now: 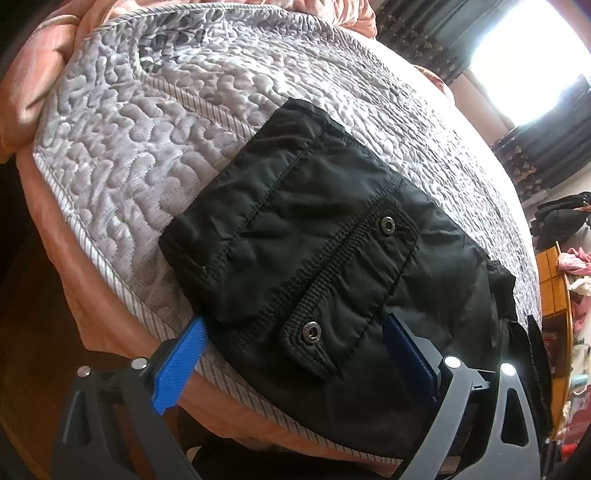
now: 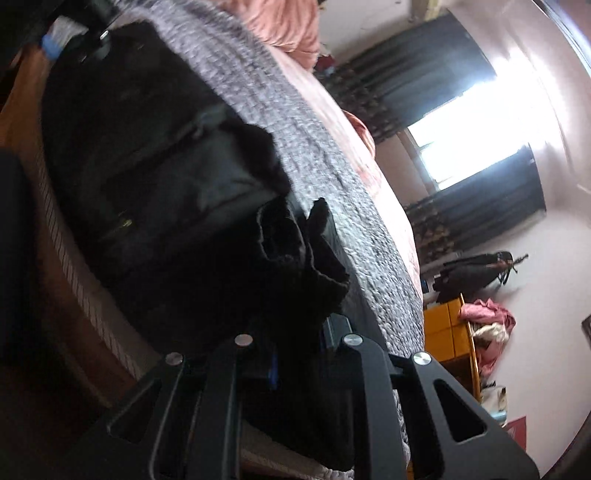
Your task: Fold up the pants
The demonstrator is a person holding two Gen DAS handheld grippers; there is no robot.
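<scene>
Black pants [image 1: 314,258] lie folded on the grey quilted bedspread [image 1: 147,129], a pocket flap with two metal snaps facing up. My left gripper [image 1: 291,354] is open, its blue fingers [image 1: 181,365] straddling the near edge of the pants without gripping. In the right wrist view the pants [image 2: 166,203] fill the left half. My right gripper [image 2: 295,332] is shut on a bunched end of the black fabric [image 2: 295,251], which hides the fingertips. The left gripper [image 2: 74,40] shows at the far end of the pants.
The bed's edge with peach bedding [image 1: 92,314] runs below the pants. A peach blanket [image 2: 284,22] is heaped at the far side. A yellow wooden cabinet [image 2: 448,332] with clothes on it stands beside the bed, below a bright window [image 2: 461,122] with dark curtains.
</scene>
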